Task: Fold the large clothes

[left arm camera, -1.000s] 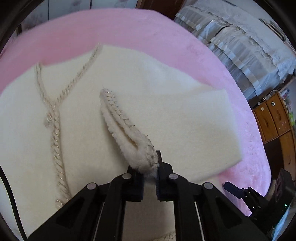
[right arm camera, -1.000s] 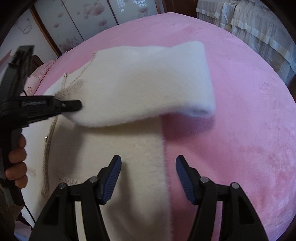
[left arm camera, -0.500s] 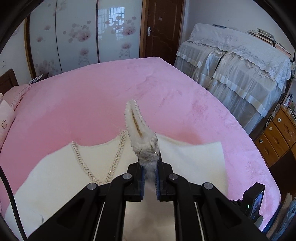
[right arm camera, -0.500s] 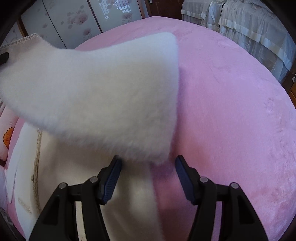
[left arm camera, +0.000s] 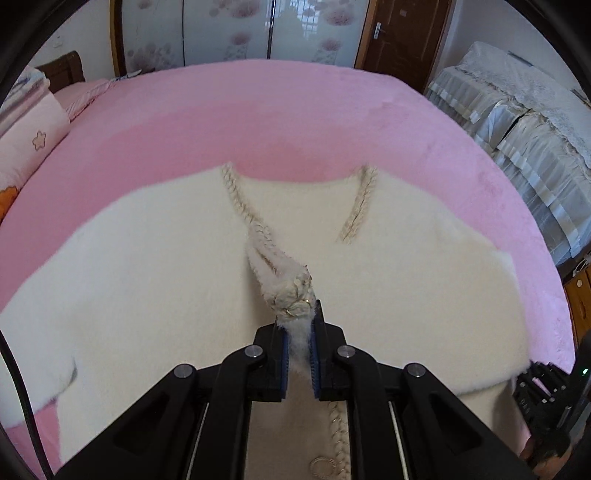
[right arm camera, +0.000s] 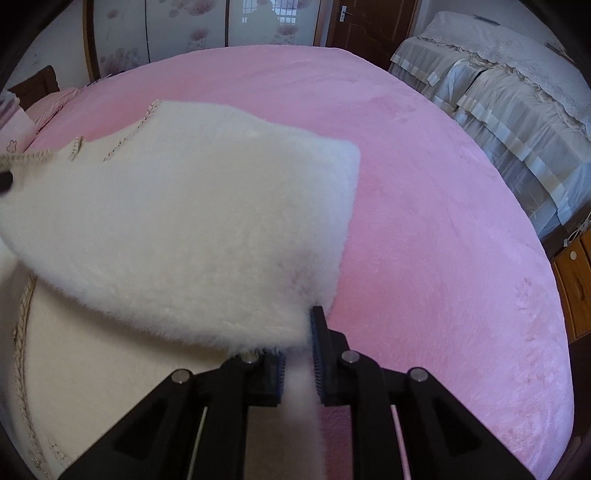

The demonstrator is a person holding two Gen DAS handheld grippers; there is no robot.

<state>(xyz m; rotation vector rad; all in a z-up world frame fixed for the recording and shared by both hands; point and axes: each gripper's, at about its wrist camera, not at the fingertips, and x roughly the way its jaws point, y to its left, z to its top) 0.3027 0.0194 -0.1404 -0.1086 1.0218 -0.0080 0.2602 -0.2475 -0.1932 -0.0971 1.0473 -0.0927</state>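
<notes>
A fluffy cream cardigan (left arm camera: 147,266) with braided rope trim (left arm camera: 240,199) lies spread on the pink bed (left arm camera: 295,107). My left gripper (left arm camera: 299,347) is shut on the trimmed cuff of its sleeve (left arm camera: 284,284) and holds it over the garment's chest. In the right wrist view the sleeve (right arm camera: 192,229) hangs as a wide raised fold across the garment. My right gripper (right arm camera: 297,354) is shut on the sleeve's lower corner, near the garment's right edge by the pink bed (right arm camera: 424,206).
A pink pillow (left arm camera: 26,125) lies at the bed's far left. A second bed under a pale lace cover (left arm camera: 524,125) stands to the right, with wooden drawers (right arm camera: 572,273) beside it. Sliding flowered doors (left arm camera: 229,29) and a brown door (left arm camera: 399,33) are behind.
My right gripper has shut on the sleeve's lower corner; it was open before. My left gripper has carried the cuff up and then down over the chest, and the sleeve has swung across.
</notes>
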